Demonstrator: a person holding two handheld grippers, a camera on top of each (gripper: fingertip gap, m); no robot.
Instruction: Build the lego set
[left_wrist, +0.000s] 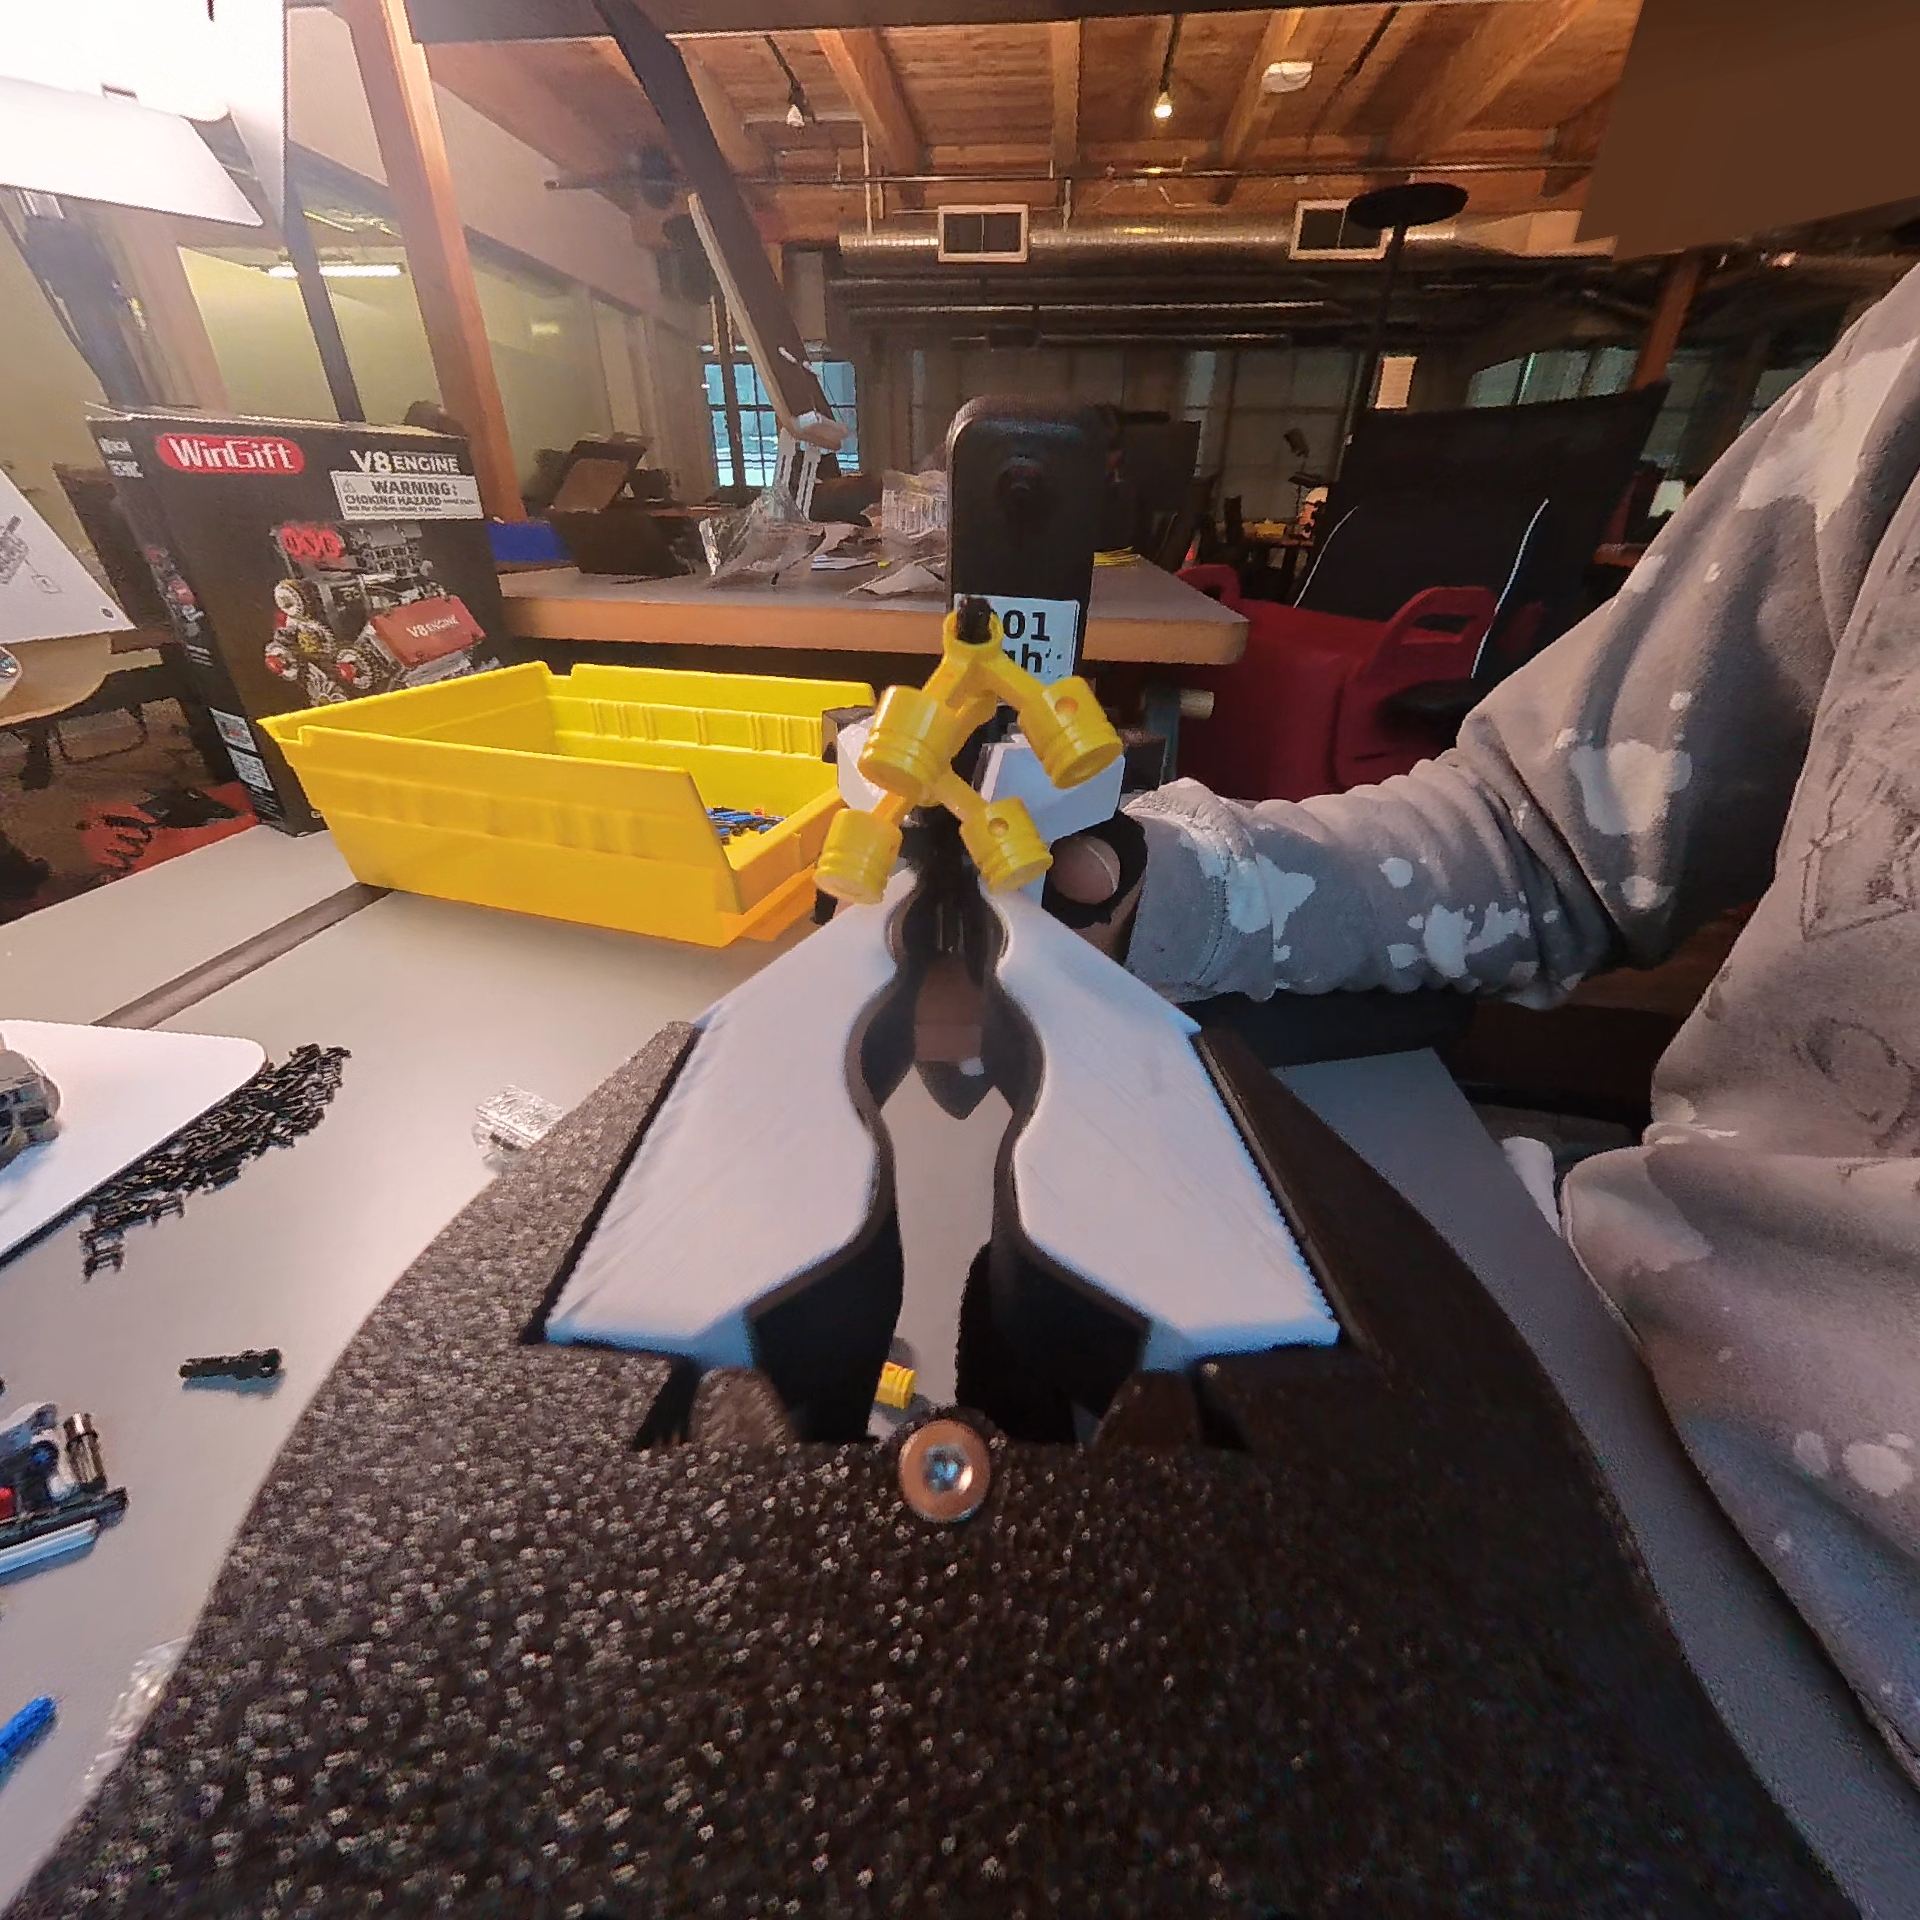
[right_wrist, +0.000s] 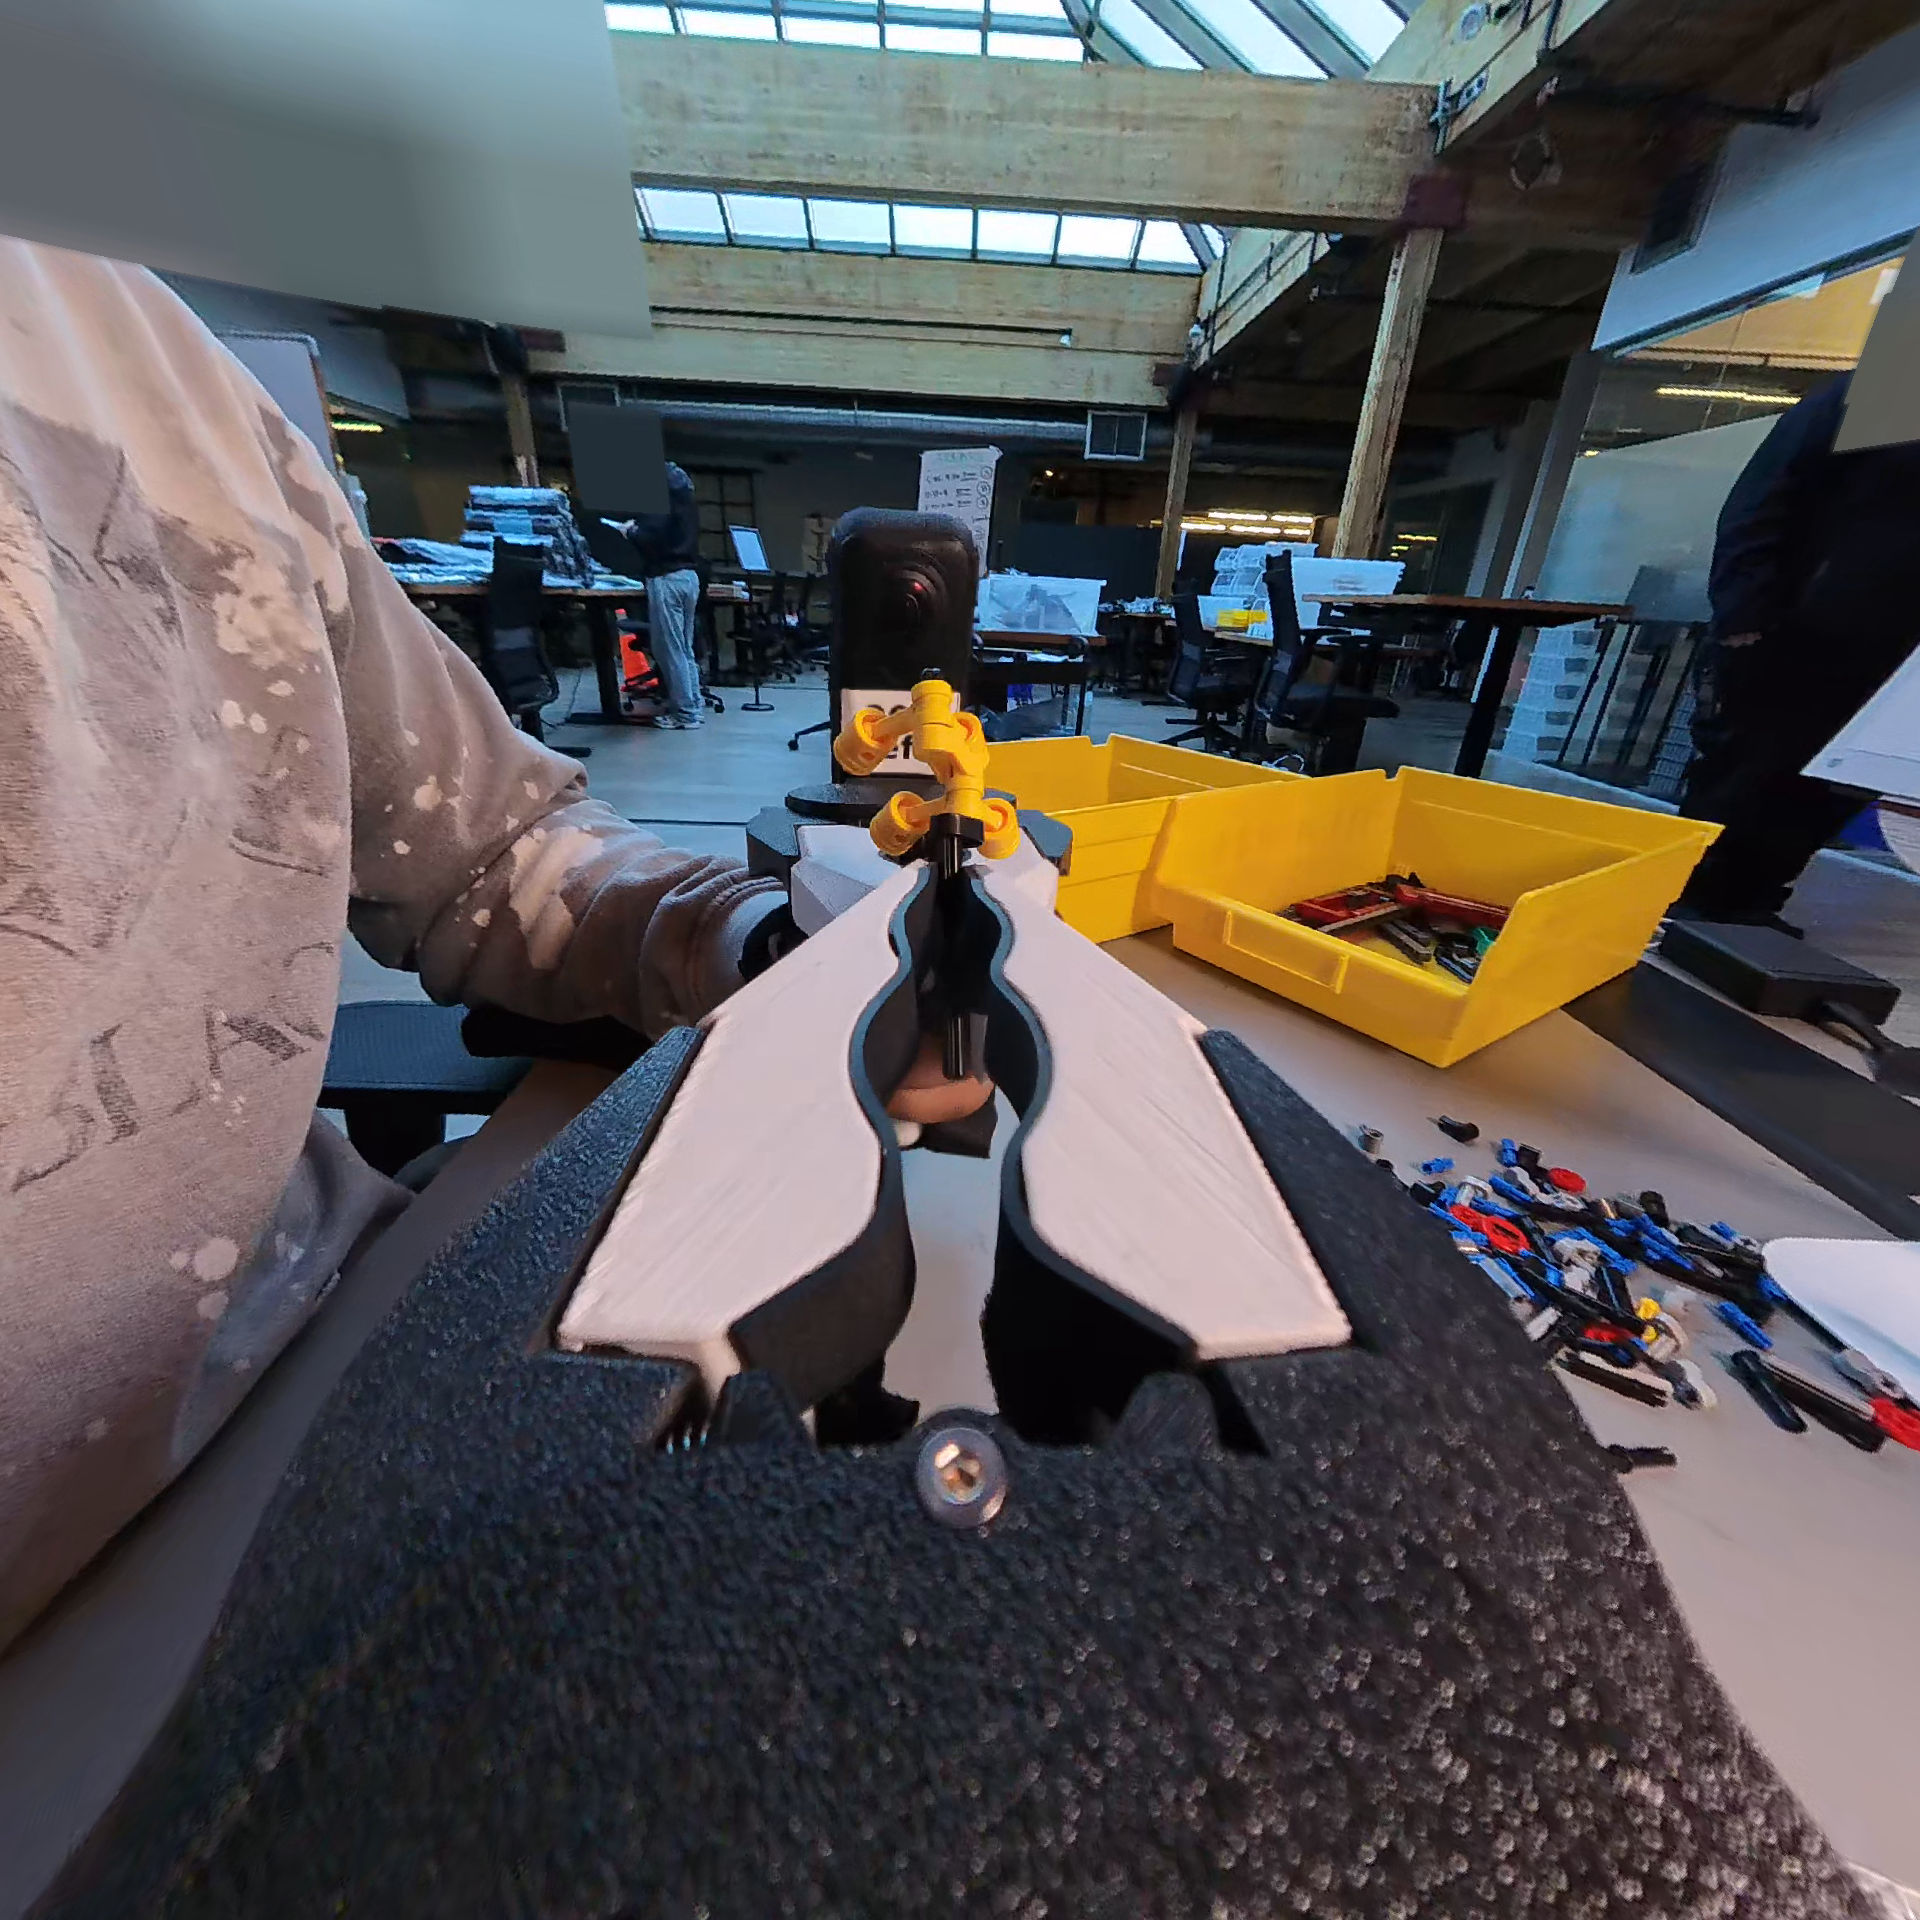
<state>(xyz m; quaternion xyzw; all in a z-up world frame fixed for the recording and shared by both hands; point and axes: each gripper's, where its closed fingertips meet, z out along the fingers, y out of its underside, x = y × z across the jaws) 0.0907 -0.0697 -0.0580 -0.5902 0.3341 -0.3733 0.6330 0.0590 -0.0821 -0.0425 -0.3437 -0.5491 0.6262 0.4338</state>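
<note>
A yellow piston assembly (left_wrist: 971, 753) on a black axle (right_wrist: 954, 940) is held in the air between my two grippers, which face each other. My left gripper (left_wrist: 948, 888) is shut on the axle just below the pistons. My right gripper (right_wrist: 951, 868) is shut on the same axle, which runs back between its white fingers (right_wrist: 790, 1091). The pistons (right_wrist: 935, 769) stick up past its fingertips. The right gripper's white fingers (left_wrist: 1081, 795) show behind the pistons in the left wrist view. The left gripper's fingers (right_wrist: 831, 873) show behind them in the right wrist view.
A yellow bin (left_wrist: 540, 790) and the set's black box (left_wrist: 312, 582) stand behind on the grey table. A heap of black pins (left_wrist: 208, 1153) and a partial build (left_wrist: 42, 1475) lie to the left. Two yellow bins (right_wrist: 1403, 1029) and loose coloured pieces (right_wrist: 1600, 1268) lie to the right. A grey sleeve (left_wrist: 1455, 831) is close. The tips of both grippers are at nearly the same place. Left tips and right tips are each some 25 cm from the partial build (left_wrist: 42, 1475). Look for it in the right wrist view (right_wrist: 1615, 1362) too.
</note>
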